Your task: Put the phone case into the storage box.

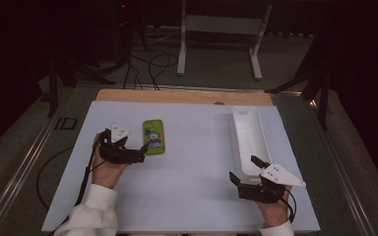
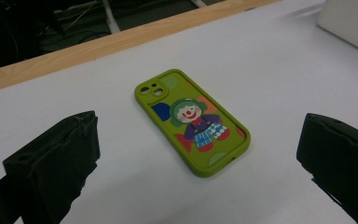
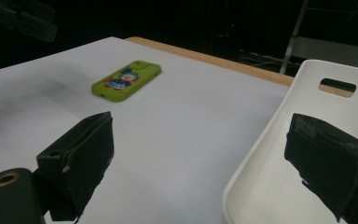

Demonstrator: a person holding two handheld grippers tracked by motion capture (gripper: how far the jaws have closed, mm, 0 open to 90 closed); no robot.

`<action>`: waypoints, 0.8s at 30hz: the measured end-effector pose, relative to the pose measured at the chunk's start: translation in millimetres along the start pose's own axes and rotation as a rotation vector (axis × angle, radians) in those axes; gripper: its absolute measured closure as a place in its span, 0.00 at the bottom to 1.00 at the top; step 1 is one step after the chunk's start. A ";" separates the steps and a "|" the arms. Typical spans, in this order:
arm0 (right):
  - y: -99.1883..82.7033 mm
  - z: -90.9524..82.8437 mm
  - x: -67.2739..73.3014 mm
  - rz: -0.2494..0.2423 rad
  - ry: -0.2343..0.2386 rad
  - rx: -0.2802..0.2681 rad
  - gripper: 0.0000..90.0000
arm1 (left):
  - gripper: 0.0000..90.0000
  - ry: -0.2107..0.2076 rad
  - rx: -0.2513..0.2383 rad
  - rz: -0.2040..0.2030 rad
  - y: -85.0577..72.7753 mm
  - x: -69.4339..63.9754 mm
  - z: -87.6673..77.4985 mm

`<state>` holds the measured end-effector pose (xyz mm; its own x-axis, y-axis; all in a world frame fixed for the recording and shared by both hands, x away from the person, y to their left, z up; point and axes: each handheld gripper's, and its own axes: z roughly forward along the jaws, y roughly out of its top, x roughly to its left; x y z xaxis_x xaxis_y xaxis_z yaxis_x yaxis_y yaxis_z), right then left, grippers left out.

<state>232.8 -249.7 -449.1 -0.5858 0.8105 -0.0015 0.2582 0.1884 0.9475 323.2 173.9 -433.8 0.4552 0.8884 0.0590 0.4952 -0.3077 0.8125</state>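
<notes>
High view: the green phone case point(image 1: 153, 137) lies flat on the white counter point(image 1: 197, 147), just beside the left gripper point(image 1: 137, 153), whose fingers are spread wide and empty. The right gripper point(image 1: 246, 170), fingers wide, straddles the near end wall of the white tray point(image 1: 248, 129).

No readable text, label or number anywhere

White table top point(image 1: 197, 196) with wooden far edge point(image 1: 182, 96), grey floor point(image 1: 216, 64), white metal stand point(image 1: 221, 24), cables point(image 1: 150, 64), dim room
</notes>
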 end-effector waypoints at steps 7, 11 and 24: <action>0.0 -0.5 -0.7 0.003 0.000 -0.002 0.09 | 0.00 0.006 0.006 0.001 4.3 -0.9 5.9; 0.0 -0.2 -0.6 0.000 -0.002 0.000 0.09 | 0.00 0.013 0.013 0.007 5.9 -2.0 10.0; 0.1 -0.6 -0.9 0.003 -0.004 -0.002 0.09 | 0.00 0.027 0.032 0.023 13.6 -6.1 22.8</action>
<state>232.9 -250.7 -448.8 -0.5822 0.8130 -0.0002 0.2583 0.1852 0.9482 344.0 156.5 -436.4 0.4470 0.8897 0.0931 0.5086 -0.3384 0.7917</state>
